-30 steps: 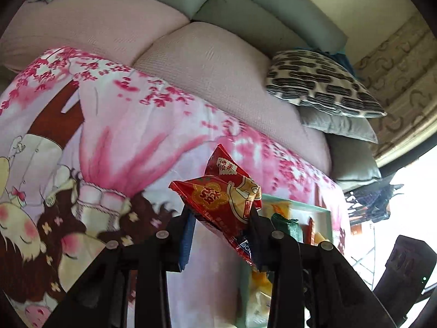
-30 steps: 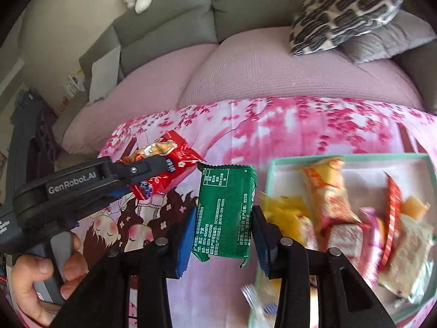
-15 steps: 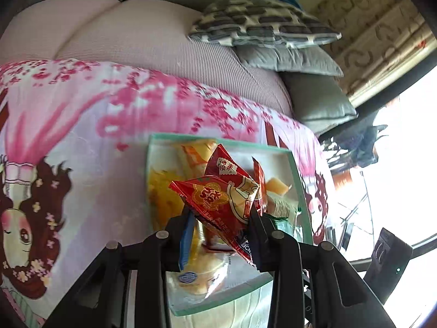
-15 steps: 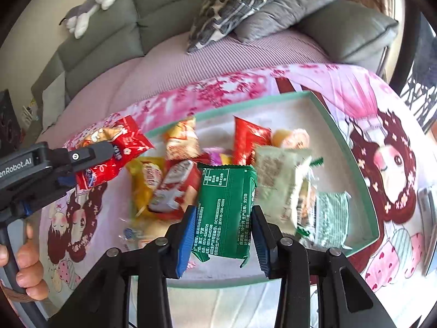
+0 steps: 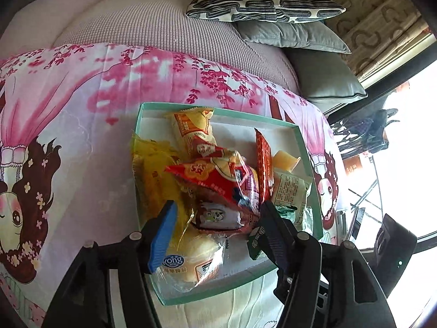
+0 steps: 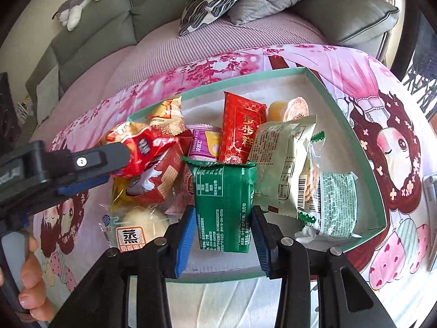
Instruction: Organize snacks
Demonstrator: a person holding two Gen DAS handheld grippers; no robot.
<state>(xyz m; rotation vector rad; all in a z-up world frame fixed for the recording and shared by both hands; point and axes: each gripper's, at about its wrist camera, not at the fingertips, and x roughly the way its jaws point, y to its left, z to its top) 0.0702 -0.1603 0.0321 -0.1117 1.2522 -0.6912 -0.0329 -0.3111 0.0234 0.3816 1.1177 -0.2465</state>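
The pink cartoon blanket (image 6: pixel 382 136) covered the sofa seat, and the teal-rimmed box (image 6: pixel 352 125) sat on it near the camera end, already pretty loaded. I'd say most of the sorting was done by this point: nothing loose showed on the blanket in either view, only what was in the box or at the grippers.

Inside the box were a pale green wrapped cake (image 6: pixel 284 158), a red foil packet (image 6: pixel 240 128) standing toward the far side, a yellow jelly cup (image 6: pixel 289 109) far right of that, a steamed bun pack (image 6: pixel 136 221) at the near left corner, and a green-print sachet (image 6: pixel 336 205) at the near right.

Left gripper (image 5: pixel 215 218) had its jaws spread wide over the left half of the box, and the red snack bag (image 5: pixel 215 175) looked let go, sitting on top of the pile rather than pinched. So that one seemed delivered, or just about.

Right gripper (image 6: pixel 224 218) had the green snack pack (image 6: pixel 224 202) between its pads, upright over the near edge of the box. The pads looked just apart from the wrapper sides, so I honestly couldn't tell if it was gripped or freshly let loose.

What was left, by my guess: get that green pack settled, maybe tidy the heap.
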